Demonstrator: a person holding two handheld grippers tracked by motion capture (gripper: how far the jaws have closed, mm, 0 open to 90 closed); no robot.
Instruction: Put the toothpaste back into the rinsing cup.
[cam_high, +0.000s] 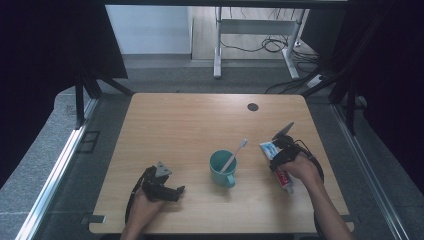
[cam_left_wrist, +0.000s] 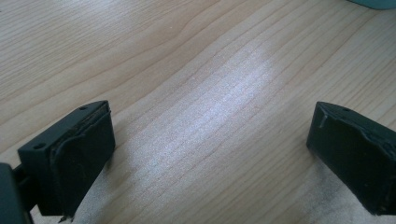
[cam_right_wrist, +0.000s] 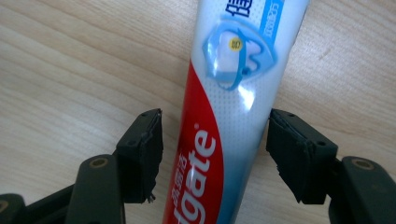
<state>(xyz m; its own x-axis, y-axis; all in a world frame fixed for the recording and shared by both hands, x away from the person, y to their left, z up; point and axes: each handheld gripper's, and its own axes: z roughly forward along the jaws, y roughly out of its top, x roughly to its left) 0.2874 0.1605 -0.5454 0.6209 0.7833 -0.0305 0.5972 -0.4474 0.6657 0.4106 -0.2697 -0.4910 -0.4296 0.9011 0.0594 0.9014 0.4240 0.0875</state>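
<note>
**One soft tube, two fingers astride it**

Down at the near right of the tabletop (cam_high: 200, 115): toothpaste tube (cam_right_wrist: 233, 70), lying flat, running away from the person, red-and-white print facing up. Probably light, soft-walled and glossy. Apt to dent and bulge under a hard pinch, apt to slip on that slick plastic under a weak one. Best taken across the width at mid-body, where full and round, not at the flat crimped tail. Firm, not fierce.

Straddled right now by the right gripper (cam_right_wrist: 215, 130). Fingers (cam_right_wrist: 142, 154) about half open, one on each side of the tube. A strip of bare wood showing beside one pad, the other pad just off the plastic, a light brush there hard to rule out. No squeeze and no dent in the wall, so nothing held yet. Nicely lined up for a pinch across the body, though.

Over at the near left, left gripper (cam_left_wrist: 210, 140): low over the wood, fingers spread wide, bare grain between them. Idle, by the look of it.

A little farther in, between the two hands: teal mug (cam_high: 222, 167), upright, with a toothbrush (cam_high: 235, 154) leaning out of it, head up and to the right. Well apart from the tube, so no crowding for the grab.

Farther still, a small dark round spot (cam_high: 253, 106) near the far edge.
</note>
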